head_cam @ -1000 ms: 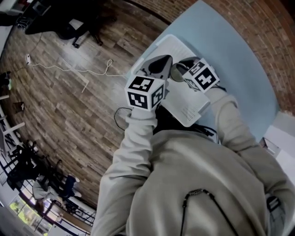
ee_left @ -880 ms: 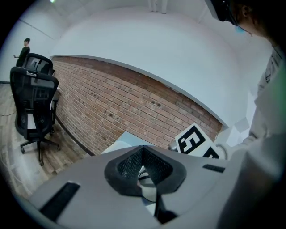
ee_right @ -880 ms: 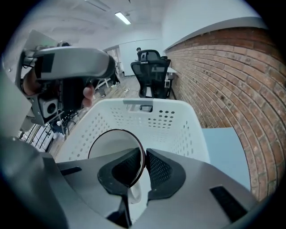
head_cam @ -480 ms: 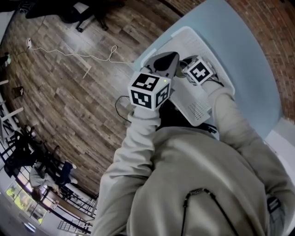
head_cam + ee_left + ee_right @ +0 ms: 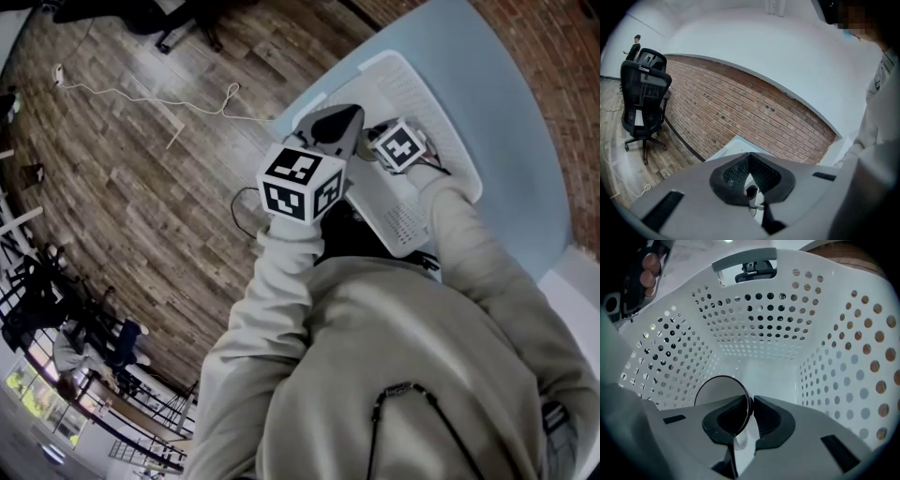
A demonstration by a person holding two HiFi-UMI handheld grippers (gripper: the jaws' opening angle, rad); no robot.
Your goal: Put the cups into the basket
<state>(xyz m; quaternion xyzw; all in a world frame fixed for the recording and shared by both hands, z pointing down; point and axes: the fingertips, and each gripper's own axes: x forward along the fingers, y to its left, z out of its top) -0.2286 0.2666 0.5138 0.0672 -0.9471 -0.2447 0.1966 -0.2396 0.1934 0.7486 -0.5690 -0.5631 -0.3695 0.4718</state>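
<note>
A white perforated basket (image 5: 405, 217) stands on the light blue table (image 5: 511, 112). My right gripper (image 5: 380, 141) reaches down into it. In the right gripper view the basket walls (image 5: 759, 324) surround my right gripper (image 5: 751, 405), which is shut on the thin wall of a grey cup (image 5: 721, 397). The cup's dark round rim faces the camera and it hangs above the basket floor. My left gripper (image 5: 339, 120) hovers over the basket's near-left edge. In its own view the left gripper (image 5: 750, 157) is shut, holds nothing and points at a brick wall.
A wooden floor with a white cable (image 5: 192, 98) lies left of the table. The brick wall (image 5: 740, 108) runs behind the table. A black office chair (image 5: 644, 103) and a distant person (image 5: 633, 47) are at the far left. The basket's handle slot (image 5: 745, 264) is on its far wall.
My right gripper with the cup has sunk deeper into the basket. The left gripper has stayed about where it was, above the basket's edge.
</note>
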